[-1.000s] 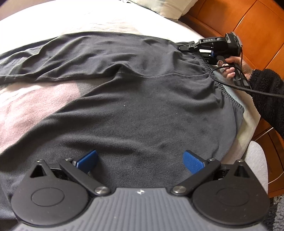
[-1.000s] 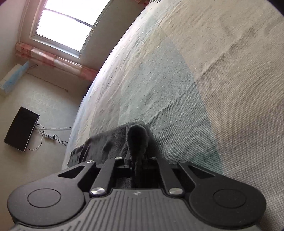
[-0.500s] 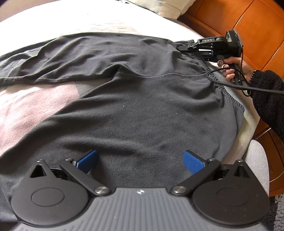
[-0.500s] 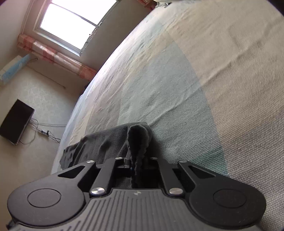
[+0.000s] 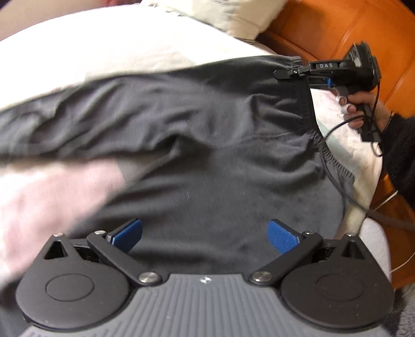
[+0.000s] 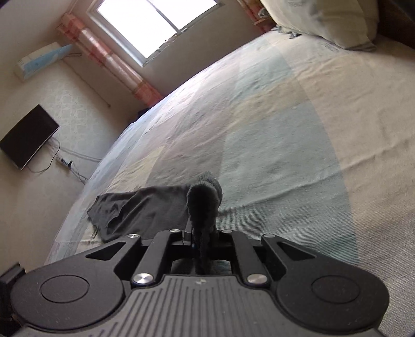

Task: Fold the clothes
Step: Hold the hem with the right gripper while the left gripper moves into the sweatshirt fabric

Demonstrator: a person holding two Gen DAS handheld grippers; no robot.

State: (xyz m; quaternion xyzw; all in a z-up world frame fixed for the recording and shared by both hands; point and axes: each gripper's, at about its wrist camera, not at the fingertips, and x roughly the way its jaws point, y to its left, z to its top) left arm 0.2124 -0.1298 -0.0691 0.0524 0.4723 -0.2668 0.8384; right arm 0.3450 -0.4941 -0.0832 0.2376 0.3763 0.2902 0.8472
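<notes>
The left wrist view is showing the dark grey garment (image 5: 207, 145) lying spread across the bed (image 5: 109, 46), with the left gripper (image 5: 205, 234) hovering over it, blue pads wide apart and empty. Only there is the right gripper (image 5: 288, 74) appearing from outside, pinching the waistband corner. The right wrist view is showing its jaws clamping bunched fabric, plus a window (image 6: 155, 23).

dark garment (image 5: 207, 160) blurs leftward, cut off there.

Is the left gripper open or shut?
Open: the left gripper has its blue pads wide apart above the dark trousers, gripping nothing.
</notes>
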